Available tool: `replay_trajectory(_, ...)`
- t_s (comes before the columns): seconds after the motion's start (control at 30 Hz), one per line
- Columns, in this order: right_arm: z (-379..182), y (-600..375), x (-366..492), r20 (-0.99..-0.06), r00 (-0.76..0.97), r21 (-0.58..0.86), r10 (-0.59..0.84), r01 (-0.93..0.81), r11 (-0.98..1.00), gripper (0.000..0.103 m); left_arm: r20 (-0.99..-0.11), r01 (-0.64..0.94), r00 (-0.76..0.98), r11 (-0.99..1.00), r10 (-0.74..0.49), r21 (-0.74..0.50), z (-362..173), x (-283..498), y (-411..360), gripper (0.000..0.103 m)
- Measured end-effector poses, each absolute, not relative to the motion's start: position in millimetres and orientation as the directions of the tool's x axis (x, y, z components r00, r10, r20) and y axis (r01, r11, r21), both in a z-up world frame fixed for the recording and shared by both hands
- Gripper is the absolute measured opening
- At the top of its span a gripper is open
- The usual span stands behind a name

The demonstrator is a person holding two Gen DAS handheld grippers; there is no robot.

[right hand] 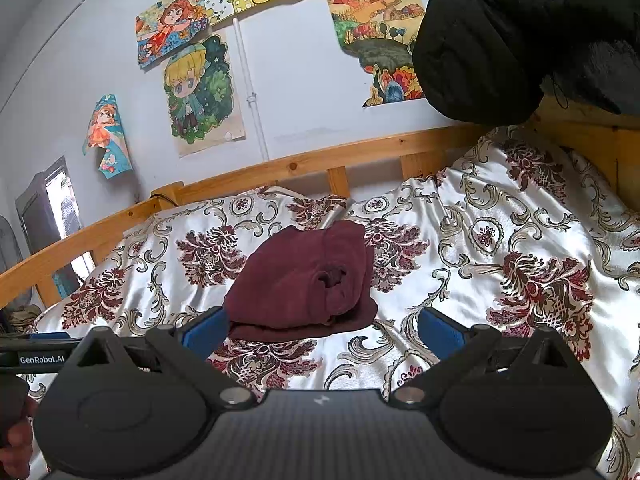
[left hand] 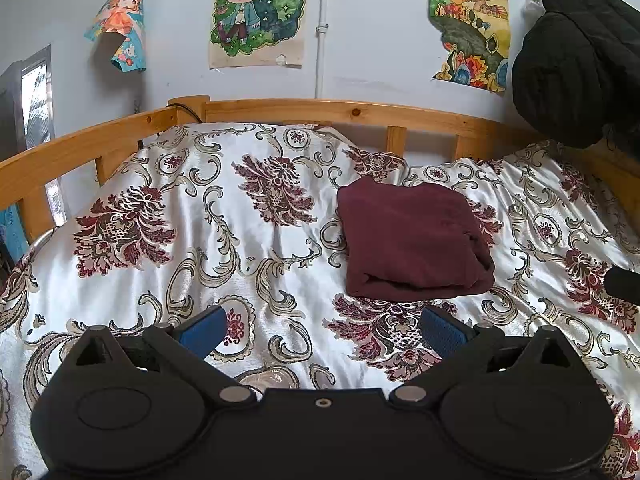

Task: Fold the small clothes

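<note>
Maroon garment (right hand: 300, 280) lies folded just beyond right claw (right hand: 322, 330).

bedspread (left hand: 248, 256) lies bare left of folded garment (left hand: 412, 240); wooden rail (left hand: 320, 110) bounds it behind.

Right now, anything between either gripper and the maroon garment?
Nothing visible. The maroon garment lies folded on the bedspread; only bare spread lies ahead of the open left gripper and open right gripper. The black jacket hangs off to the side.

Bed I see: wooden-railed bed (left hand: 280, 110) under a white floral bedspread (left hand: 224, 240).
On it: one folded maroon garment (left hand: 412, 240), lying right of centre.
</note>
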State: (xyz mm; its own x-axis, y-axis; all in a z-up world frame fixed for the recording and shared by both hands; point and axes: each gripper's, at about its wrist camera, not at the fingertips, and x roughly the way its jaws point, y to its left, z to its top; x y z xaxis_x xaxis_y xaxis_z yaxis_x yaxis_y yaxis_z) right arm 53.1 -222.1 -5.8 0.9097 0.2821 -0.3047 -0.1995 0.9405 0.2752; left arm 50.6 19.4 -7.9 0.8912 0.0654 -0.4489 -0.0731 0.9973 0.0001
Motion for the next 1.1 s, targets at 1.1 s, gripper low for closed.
replay_trajectory(1.1, -7.6, -222.1, 53.1, -0.312, 0.908, 0.278, 0.281, -0.196, 0.940, 0.103, -0.479, -0.111, 0.871, 0.994, 0.106, 0.019, -10.9, 54.6, 23.1, 0.102)
